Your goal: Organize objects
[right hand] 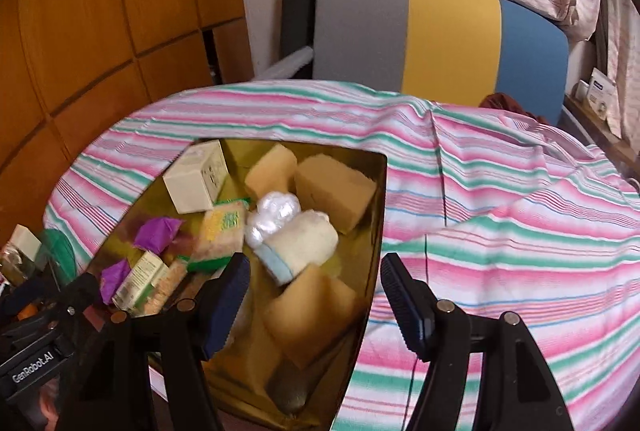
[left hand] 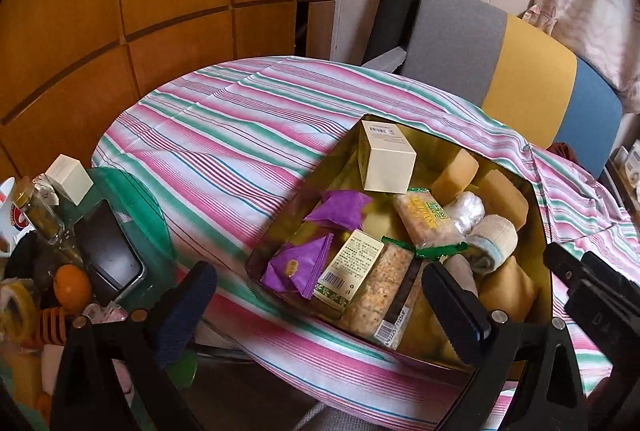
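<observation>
A gold tray (left hand: 348, 155) sits on a desk (left hand: 224, 135) covered in a pink, green and white striped cloth, and it is already mostly filled: a cream box (left hand: 386, 161), purple packets (left hand: 340, 209), snack bars (left hand: 424, 219), a rolled sock (left hand: 492, 241) and yellow sponges (left hand: 502, 197). The left gripper (left hand: 320, 305) and right gripper (right hand: 316, 295) both hover over the tray's near edge, fingers spread and empty. Sorting looks well advanced, but a cluttered pile (left hand: 60, 231) beside the desk's left edge, including an orange (left hand: 72, 287), seems still unsorted. The cloth beyond and right of the tray is bare, leaving open room; a chair (right hand: 440, 39) stands behind the far edge.
</observation>
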The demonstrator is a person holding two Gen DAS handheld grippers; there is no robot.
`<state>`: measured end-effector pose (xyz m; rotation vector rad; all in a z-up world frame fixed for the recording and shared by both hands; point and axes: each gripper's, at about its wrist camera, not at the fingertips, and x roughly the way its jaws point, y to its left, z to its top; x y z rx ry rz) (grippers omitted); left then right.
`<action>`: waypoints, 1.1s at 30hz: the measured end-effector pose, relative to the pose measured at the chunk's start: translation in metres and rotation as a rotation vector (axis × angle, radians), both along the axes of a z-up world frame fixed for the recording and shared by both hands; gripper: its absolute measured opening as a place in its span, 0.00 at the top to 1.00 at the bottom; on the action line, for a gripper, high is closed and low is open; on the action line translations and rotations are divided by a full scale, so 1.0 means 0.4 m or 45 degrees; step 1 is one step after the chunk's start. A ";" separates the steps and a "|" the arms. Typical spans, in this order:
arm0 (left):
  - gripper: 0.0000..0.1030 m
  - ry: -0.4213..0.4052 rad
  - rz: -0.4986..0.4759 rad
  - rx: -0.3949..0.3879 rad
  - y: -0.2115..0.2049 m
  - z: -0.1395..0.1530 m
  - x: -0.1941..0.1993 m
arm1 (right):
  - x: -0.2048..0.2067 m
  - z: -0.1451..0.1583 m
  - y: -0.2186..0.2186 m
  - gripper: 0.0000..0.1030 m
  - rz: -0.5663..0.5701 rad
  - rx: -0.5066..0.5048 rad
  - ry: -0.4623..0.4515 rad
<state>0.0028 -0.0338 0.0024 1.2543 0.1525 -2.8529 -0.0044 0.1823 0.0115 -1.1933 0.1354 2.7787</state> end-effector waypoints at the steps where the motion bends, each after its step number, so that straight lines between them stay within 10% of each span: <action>1: 0.00 -0.005 -0.005 0.003 0.000 0.000 0.001 | 0.002 -0.002 -0.002 0.33 -0.002 -0.002 -0.008; 33: 0.00 -0.024 -0.009 -0.125 0.015 0.009 0.007 | 0.043 0.003 -0.031 0.33 -0.035 -0.019 -0.030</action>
